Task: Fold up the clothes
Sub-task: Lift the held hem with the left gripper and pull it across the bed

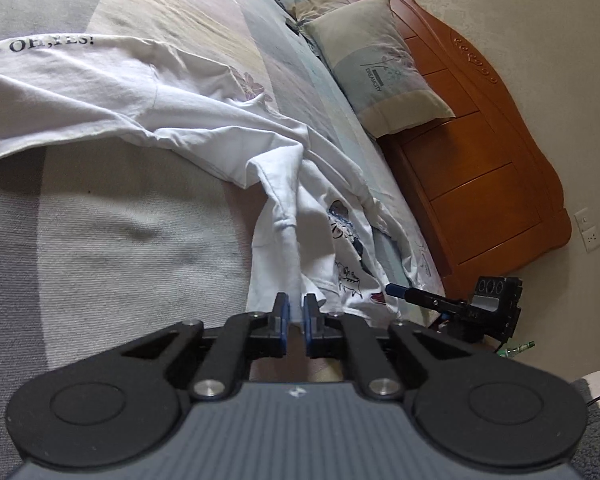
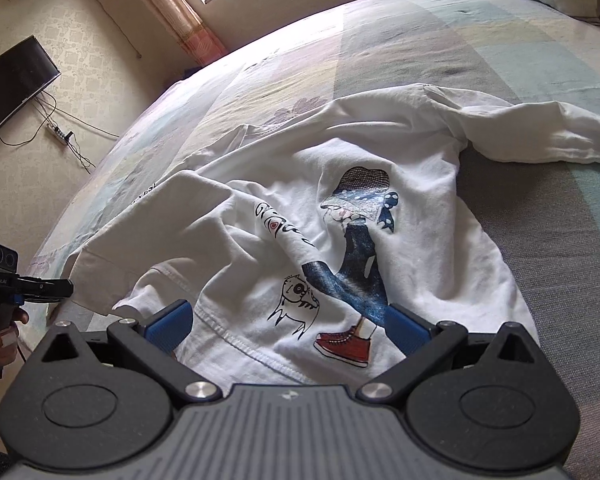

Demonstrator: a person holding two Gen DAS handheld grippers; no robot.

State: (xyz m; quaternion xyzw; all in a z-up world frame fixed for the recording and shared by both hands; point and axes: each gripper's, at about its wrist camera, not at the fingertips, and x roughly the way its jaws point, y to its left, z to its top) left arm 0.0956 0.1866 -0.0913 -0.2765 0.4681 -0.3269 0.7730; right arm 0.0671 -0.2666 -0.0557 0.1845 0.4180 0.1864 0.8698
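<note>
On the bed (image 2: 420, 32), white t-shirt (image 2: 340, 240) spread print-up, rumpled, one sleeve trailing off toward 2 o'clock in the right wrist view.

Left claw (image 1: 296, 308): clenched on a bunched ridge of the shirt's fabric; that ridge runs straight away from the pads toward 12 o'clock in its own view, pulled taut and off the bedspread. Rest of the shirt fans out to 10 o'clock, with the "OH, YES!" lettering at the far end.

Right claw (image 2: 290, 326): released, jaws wide, holding nothing. Hem edge sits directly between and under its pads, red-shoe print just ahead at 12 o'clock. Whether the pads touch the cloth, can't tell.

Key relation: shirt's long axis runs from hem at the right claw toward the collar end at 12 o'clock. Left claw shows at 9 o'clock in the right view, at the shirt's side edge. My read: right claw is nearer the hem and needs to bite there before any fold across that axis; left already has its corner.

Pillow (image 1: 376, 64) and wooden headboard (image 1: 480, 168) well apart from the shirt.
</note>
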